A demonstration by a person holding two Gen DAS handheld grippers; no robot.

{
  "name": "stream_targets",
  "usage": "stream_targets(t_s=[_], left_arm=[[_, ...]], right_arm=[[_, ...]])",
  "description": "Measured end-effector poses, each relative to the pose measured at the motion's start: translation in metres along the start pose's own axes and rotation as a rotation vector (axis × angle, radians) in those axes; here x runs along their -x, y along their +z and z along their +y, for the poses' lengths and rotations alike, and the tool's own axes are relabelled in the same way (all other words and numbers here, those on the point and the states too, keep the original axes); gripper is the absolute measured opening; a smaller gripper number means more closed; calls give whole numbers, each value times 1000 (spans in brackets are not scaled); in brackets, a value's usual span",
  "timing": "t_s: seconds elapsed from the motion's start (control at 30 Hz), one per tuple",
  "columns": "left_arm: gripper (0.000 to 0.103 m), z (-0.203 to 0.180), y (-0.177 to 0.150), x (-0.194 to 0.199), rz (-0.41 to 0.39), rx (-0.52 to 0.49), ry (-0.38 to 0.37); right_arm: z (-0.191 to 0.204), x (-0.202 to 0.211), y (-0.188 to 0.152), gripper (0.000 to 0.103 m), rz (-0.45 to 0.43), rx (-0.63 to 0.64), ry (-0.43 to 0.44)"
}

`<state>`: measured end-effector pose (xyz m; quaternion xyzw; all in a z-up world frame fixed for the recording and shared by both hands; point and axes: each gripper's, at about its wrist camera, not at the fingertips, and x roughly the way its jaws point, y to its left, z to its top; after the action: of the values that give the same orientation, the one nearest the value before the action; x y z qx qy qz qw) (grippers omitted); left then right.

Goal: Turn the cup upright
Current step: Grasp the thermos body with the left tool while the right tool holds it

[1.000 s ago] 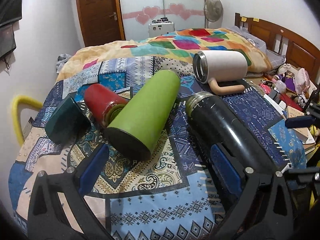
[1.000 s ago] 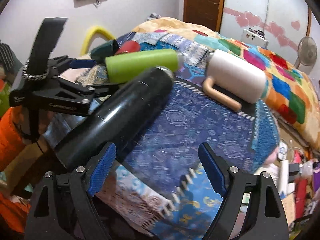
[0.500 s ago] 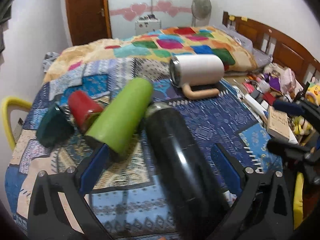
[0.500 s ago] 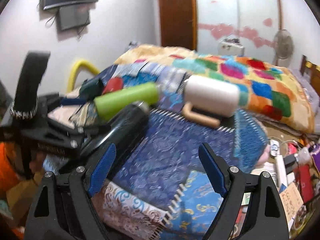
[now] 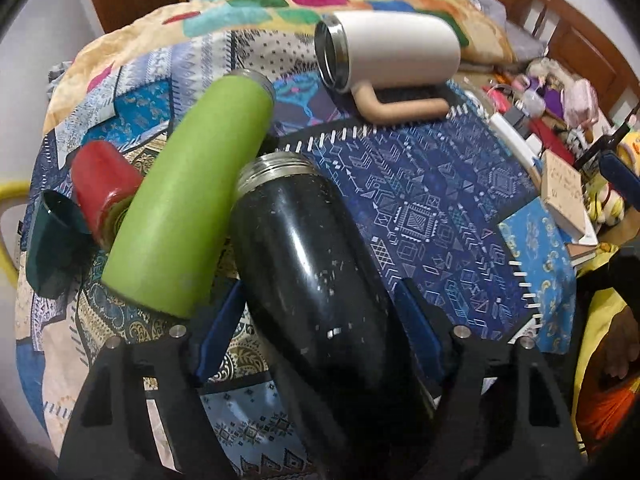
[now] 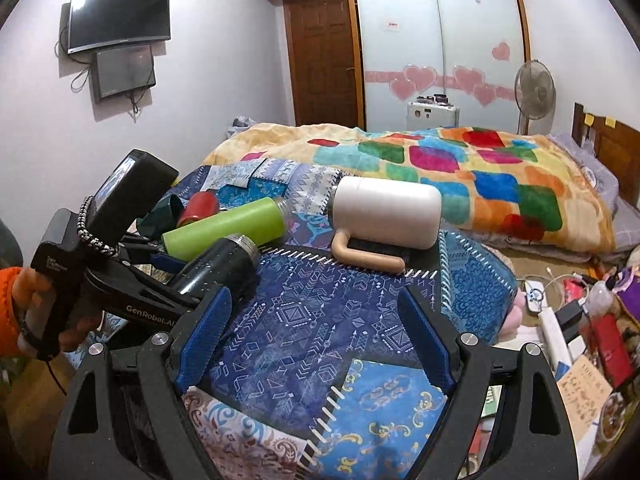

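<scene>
A black flask [image 5: 316, 264] lies on its side between the blue pads of my left gripper [image 5: 320, 328], which is closed on its lower body; its steel mouth points away and is tilted up. It also shows in the right wrist view [image 6: 220, 268], held by the left gripper [image 6: 132, 300]. My right gripper [image 6: 312, 336] is open and empty above the blue patterned cloth [image 6: 328, 320].
A green flask [image 5: 192, 196], a red cup [image 5: 104, 184], a dark green cup [image 5: 52, 248] and a white mug with a tan handle [image 5: 392, 52] lie on their sides on the bed. Clutter lies on the floor at right [image 5: 560, 120].
My left gripper moved in around the black flask and closed on it, lifting its mouth end. My right gripper pulled back and tilted up, still open.
</scene>
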<state>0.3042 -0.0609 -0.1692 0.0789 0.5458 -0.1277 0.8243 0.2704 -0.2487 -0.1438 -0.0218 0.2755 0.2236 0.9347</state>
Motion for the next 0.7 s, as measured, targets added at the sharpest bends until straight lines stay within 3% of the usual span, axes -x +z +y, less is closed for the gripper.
stream_targets(t_s=[0.37,0.57,0.7], left_arm=[[67,-6,8,2,-19,-14,-2],[66,-15,3,36,-93,-32,17],[65,-22,-9,76,-184,-44,24]], right_arm=[[-6,-4,-4,84,5,-23,17],[-6,9,-2,84,-17,-22,4],[-3,17,2,84,-32,-20,-5]])
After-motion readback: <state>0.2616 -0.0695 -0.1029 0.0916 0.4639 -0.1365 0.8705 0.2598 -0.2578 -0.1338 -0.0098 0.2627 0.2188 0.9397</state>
